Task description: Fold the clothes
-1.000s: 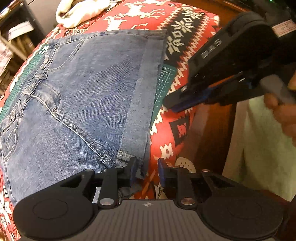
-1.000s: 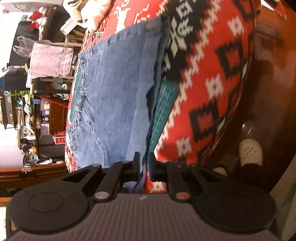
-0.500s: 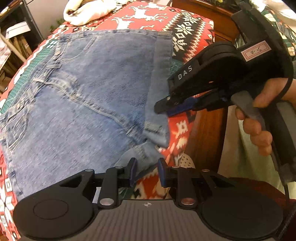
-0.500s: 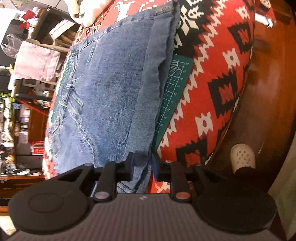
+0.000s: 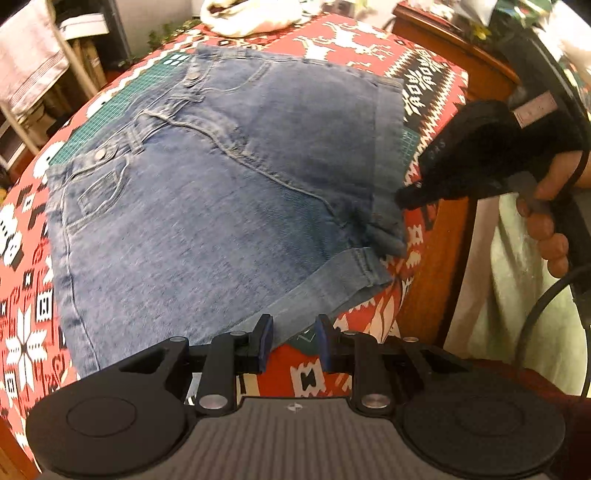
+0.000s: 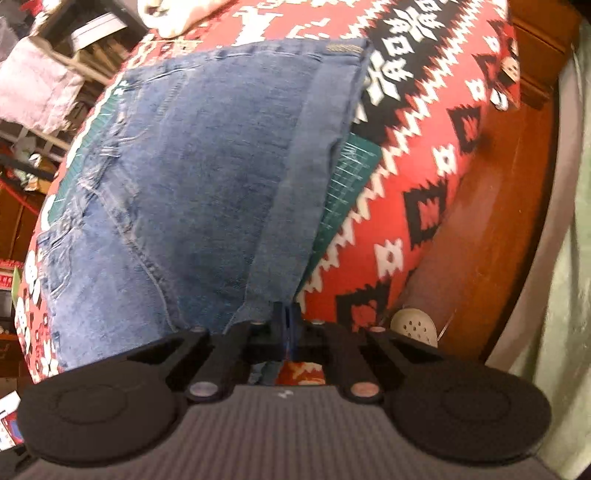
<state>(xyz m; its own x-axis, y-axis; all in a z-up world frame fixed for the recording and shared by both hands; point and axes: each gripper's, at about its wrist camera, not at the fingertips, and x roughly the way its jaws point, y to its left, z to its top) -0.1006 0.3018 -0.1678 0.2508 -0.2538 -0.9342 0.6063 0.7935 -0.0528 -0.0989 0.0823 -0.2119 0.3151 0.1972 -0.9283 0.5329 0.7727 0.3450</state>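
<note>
The left gripper [image 5: 291,341] has its two blue-padded fingers apart, with nothing between them. It hangs just off the near edge of the table, right by the cuffed hem of the denim shorts [image 5: 221,192]. One pad sits just in front of the hem, but I cannot tell if it touches the cloth.

The right gripper [image 6: 287,325] has its fingers pressed together on the hem of the denim shorts, at the corner by the table's right edge. The pads are so close that only a thin blue line shows between them. In the left wrist view the right gripper [image 5: 406,195] is a dark, blurry shape at that same corner, and its tips are hard to make out. A hand [image 5: 546,218] holds its grip, and a black cable hangs down from it. The rest of the person is cut off.

The shorts lie flat and spread out on the table, waist and buttons toward the far left, hems toward the right edge. They cover most of a green cutting mat [image 6: 351,173], so only its strips and corners peek out. Under the mat is a red patterned tablecloth [image 5: 26,295] with white and black shapes, which hangs over the near edge.

At the far edge sits a white bundle of cloth [image 5: 255,18], partly cut off. Down past the right edge, a white shoe with holes [image 6: 413,326] shows on the floor, half hidden by the gripper.
</note>
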